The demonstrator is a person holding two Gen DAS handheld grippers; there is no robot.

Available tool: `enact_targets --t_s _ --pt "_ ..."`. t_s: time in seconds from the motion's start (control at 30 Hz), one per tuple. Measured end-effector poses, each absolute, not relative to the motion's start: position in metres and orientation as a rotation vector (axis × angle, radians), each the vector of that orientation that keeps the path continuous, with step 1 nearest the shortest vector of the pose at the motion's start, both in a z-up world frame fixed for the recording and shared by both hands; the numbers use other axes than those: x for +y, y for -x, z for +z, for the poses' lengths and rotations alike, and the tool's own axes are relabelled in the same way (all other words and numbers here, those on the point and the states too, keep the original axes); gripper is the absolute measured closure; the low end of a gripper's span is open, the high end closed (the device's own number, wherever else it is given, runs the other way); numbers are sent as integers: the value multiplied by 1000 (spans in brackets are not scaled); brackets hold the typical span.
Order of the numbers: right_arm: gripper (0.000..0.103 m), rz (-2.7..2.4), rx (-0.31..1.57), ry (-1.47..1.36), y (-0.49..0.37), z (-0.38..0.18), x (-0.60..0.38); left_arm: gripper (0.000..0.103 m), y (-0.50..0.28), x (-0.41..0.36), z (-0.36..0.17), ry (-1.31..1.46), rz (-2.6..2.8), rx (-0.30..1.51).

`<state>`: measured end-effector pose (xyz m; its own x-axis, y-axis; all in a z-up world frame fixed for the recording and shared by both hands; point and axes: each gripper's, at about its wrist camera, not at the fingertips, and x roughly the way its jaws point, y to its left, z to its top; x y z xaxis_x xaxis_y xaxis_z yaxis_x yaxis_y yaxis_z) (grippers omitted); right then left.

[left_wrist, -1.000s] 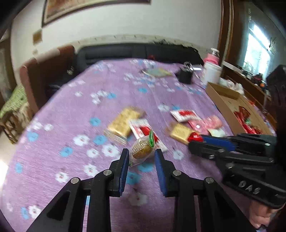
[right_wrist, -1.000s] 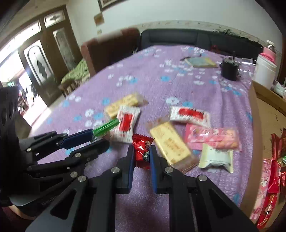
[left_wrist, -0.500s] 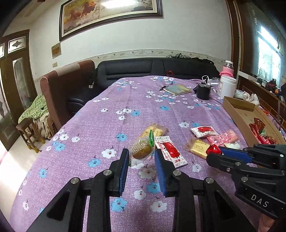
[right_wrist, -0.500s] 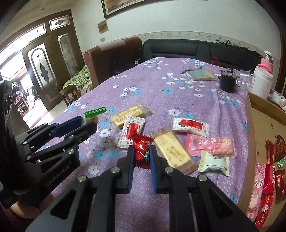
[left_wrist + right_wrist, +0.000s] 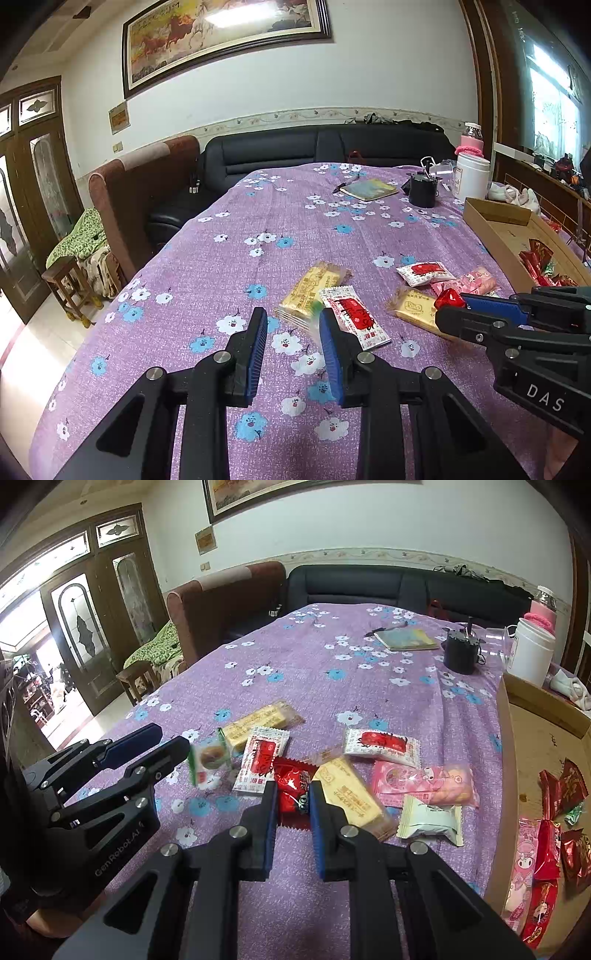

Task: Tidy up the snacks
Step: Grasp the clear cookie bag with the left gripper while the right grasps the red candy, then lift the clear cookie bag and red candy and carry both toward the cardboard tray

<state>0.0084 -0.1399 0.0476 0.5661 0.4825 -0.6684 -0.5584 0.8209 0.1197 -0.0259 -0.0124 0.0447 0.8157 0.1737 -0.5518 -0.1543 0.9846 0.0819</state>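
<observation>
My right fingers are pinching a crinkly red foil candy packet, held a bit above the purple flowered desk. My left fingers are spread wide with nothing between them. A small clear cake packet with a green edge sits blurred just past their tips, can't tell if it's landed. I'd say I'm mid-sorting. Next I reckon the red one goes right, over the rim of the cardboard tray with the other red wrappers, and gets let go low.
</observation>
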Motion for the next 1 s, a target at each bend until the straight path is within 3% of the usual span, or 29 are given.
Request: enact_targets --t_s 0.43,0.6,0.7,0.77,1.0 --pt "87 602 770 83 -12 47 -144 72 24 -8 43 5 131 613" --pt "87 590 815 50 -21 40 -150 72 13 4 30 152 -39 753" --pt "87 578 810 41 -23 42 -155 64 12 2 24 195 -75 814" --pt "87 577 811 29 -25 42 -158 46 11 -4 21 212 -98 842" --pt "87 577 802 17 -24 46 -162 46 1 -31 20 124 -40 859"
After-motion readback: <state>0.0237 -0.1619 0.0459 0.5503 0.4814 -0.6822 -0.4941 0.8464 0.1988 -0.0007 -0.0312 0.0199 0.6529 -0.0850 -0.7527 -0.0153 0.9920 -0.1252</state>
